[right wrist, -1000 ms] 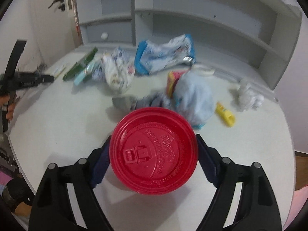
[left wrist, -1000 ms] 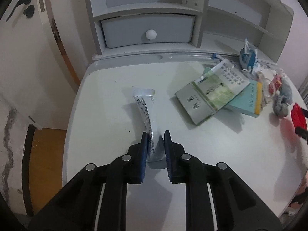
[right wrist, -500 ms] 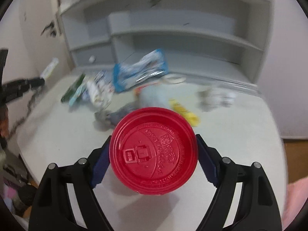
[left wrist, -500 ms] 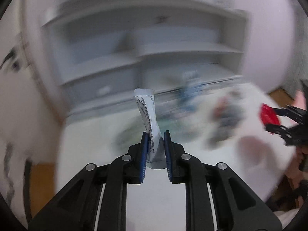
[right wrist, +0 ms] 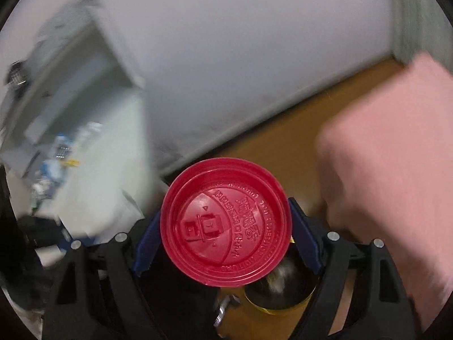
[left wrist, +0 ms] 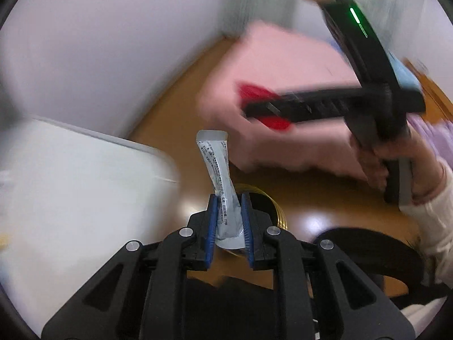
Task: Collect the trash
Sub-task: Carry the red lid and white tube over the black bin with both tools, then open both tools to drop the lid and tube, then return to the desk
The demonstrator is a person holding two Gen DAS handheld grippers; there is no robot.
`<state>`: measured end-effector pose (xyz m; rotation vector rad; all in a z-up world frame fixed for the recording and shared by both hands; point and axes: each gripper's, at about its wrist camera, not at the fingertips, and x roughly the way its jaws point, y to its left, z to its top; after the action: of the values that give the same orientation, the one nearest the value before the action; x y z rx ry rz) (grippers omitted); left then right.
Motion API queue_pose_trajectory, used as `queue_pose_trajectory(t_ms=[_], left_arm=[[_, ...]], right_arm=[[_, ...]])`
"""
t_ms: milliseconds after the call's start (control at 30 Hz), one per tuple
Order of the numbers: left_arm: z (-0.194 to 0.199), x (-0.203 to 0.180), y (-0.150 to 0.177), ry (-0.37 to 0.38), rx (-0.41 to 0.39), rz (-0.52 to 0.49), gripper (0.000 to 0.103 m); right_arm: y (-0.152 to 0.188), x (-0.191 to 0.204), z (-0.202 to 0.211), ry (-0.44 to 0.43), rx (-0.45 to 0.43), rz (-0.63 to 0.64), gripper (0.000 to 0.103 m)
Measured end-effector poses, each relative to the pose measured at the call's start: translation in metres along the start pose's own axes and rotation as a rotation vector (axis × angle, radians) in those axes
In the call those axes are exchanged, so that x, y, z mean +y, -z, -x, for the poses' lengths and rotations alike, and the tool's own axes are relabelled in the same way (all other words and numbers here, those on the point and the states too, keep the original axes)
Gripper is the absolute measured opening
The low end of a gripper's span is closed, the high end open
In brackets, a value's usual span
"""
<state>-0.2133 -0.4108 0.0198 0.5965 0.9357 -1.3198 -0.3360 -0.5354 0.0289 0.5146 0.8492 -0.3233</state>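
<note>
- Left gripper (left wrist: 228, 221): jaws nearly closed, blue pads clamped on the lower end of a white tube (left wrist: 219, 181). Tube stands up out of the jaws, flat crimped end at the top, printed text down its side.
- Tube is off the desk (left wrist: 70, 187); it hangs past the desk's right edge, over the wooden floor (left wrist: 305, 195).
- Below and just behind the left gripper: round gold-rimmed opening of a bin (left wrist: 276, 209), partly hidden by the fingers.
- Right gripper (right wrist: 226, 226): jaws wide, pads pressing both sides of a red lid (right wrist: 225, 226). Lid faces the camera, embossed lettering and a drink-hole tab visible.
- Under the lid in the right wrist view: the same bin (right wrist: 283, 291), gold rim, dark inside, something pale in it, too blurred to identify.
- Left wrist view also shows the right gripper (left wrist: 269, 107) from the side, lid seen edge-on, held by a hand (left wrist: 379, 158) in a pale sleeve. Heavy motion blur.
- Pink bedding (right wrist: 396, 170) on the right, white wall behind.
- Desk's far part with blurred clutter (right wrist: 56, 153) at left in the right wrist view.
</note>
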Motion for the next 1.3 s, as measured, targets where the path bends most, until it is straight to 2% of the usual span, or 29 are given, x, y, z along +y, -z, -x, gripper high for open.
queue_pose_trajectory(t_ms=[33,67,167,233,300,367,433,533,633,667,733,767,867,933,967,1033,1067,1100,1167,1233,1267,1300], left_arm=[[-0.024,-0.008,0.0,0.029,0.049,-0.008,0.016],[-0.067,-0.021,0.001,0.053,0.13,-0.026,0.016],[-0.154,-0.031,0.007,0.003,0.275,-0.077,0.016],[-0.215,-0.02,0.015,0.007,0.395,-0.034,0.016],[-0.271,-0.002,0.028,0.038,0.507,0.066,0.016],[-0.307,0.007,0.038,0.043,0.571,0.11,0.016],[-0.331,0.006,0.046,0.036,0.624,0.113,0.016],[-0.342,0.005,0.055,0.049,0.659,0.122,0.016],[-0.348,0.004,0.051,0.058,0.661,0.127,0.017],[-0.348,0.004,0.049,0.041,0.655,0.117,0.021],[-0.344,0.0,0.049,0.039,0.656,0.113,0.065],[-0.341,0.0,0.047,0.048,0.636,0.118,0.088],[-0.323,-0.001,0.041,0.064,0.564,0.118,0.089],[-0.298,-0.007,0.028,0.065,0.482,0.109,0.089],[-0.277,-0.011,0.019,0.076,0.414,0.104,0.089],[-0.234,-0.019,0.001,0.104,0.276,0.095,0.089],[-0.194,-0.025,-0.011,0.127,0.168,0.081,0.091],[-0.17,-0.029,-0.017,0.127,0.106,0.064,0.091],[-0.088,-0.037,-0.027,0.098,-0.105,-0.009,0.092],[-0.03,-0.037,-0.027,0.046,-0.251,-0.039,0.097],[0.005,-0.032,-0.024,-0.004,-0.328,-0.038,0.097],[0.033,-0.026,-0.02,-0.052,-0.372,-0.028,0.097]], right_arm=[[0.014,-0.025,-0.016,0.021,0.039,-0.043,0.08],[0.026,-0.042,-0.028,0.026,0.07,-0.075,0.08],[0.073,-0.1,-0.091,0.018,0.208,-0.21,0.08],[0.112,-0.138,-0.143,-0.004,0.314,-0.338,0.079],[0.146,-0.164,-0.183,-0.023,0.392,-0.454,0.079],[0.172,-0.183,-0.213,-0.028,0.443,-0.546,0.079],[0.191,-0.192,-0.233,-0.033,0.487,-0.596,0.079],[0.205,-0.189,-0.244,-0.034,0.513,-0.603,0.079],[0.211,-0.185,-0.244,-0.062,0.495,-0.631,0.082],[0.208,-0.183,-0.243,-0.065,0.483,-0.636,0.082],[0.202,-0.185,-0.239,-0.059,0.466,-0.64,0.087],[0.2,-0.188,-0.236,-0.06,0.457,-0.646,0.091],[0.194,-0.196,-0.224,-0.088,0.417,-0.69,0.093],[0.189,-0.204,-0.213,-0.081,0.402,-0.716,0.093],[0.185,-0.207,-0.204,-0.066,0.377,-0.726,0.093],[0.166,-0.209,-0.172,0.032,0.283,-0.697,0.093],[0.151,-0.203,-0.154,0.084,0.216,-0.653,0.093],[0.132,-0.191,-0.129,0.143,0.126,-0.574,0.093],[0.094,-0.157,-0.085,0.214,-0.042,-0.412,0.096],[0.053,-0.101,-0.034,0.235,-0.252,-0.212,0.096],[0.041,-0.078,-0.02,0.234,-0.317,-0.145,0.096],[0.025,-0.044,-0.002,0.221,-0.398,-0.049,0.096]])
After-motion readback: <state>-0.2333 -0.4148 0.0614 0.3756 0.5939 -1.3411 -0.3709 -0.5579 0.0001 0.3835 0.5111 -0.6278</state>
